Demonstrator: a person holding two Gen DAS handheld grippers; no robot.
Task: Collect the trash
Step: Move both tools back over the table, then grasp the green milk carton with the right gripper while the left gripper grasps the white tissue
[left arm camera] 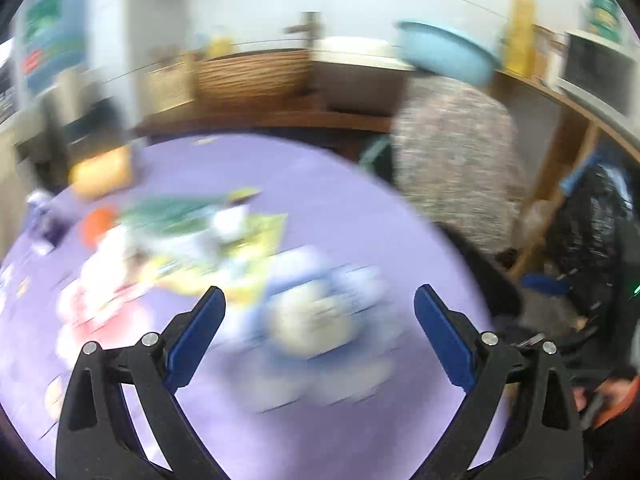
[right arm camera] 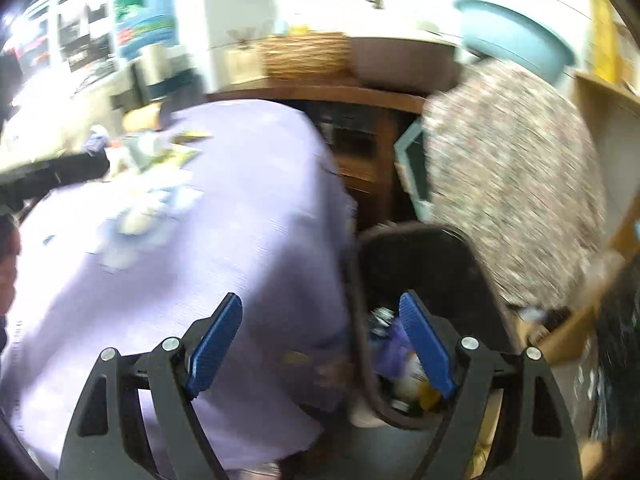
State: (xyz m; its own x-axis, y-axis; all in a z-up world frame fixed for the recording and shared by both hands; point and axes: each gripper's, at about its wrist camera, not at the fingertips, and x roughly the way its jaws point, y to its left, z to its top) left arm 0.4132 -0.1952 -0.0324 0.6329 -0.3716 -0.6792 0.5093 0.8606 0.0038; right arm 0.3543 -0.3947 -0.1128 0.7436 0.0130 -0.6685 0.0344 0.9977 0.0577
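Both views are blurred by motion. In the left wrist view my left gripper (left arm camera: 320,300) is open and empty above a crumpled white and blue wrapper (left arm camera: 316,312) on the purple tablecloth (left arm camera: 320,184). More trash lies to the left: a yellow-green packet (left arm camera: 240,248), a pink and white wrapper (left arm camera: 104,300), an orange lid (left arm camera: 98,222). In the right wrist view my right gripper (right arm camera: 320,312) is open and empty over the table's right edge, beside a black trash bin (right arm camera: 420,280) holding several wrappers. The trash pile (right arm camera: 152,200) lies far left there.
A chair with a speckled fabric back (left arm camera: 456,160) stands right of the table and behind the bin (right arm camera: 512,184). A wooden counter (left arm camera: 256,80) with a wicker basket and a blue basin (left arm camera: 448,52) runs along the back. A black bag (left arm camera: 592,232) sits at the right.
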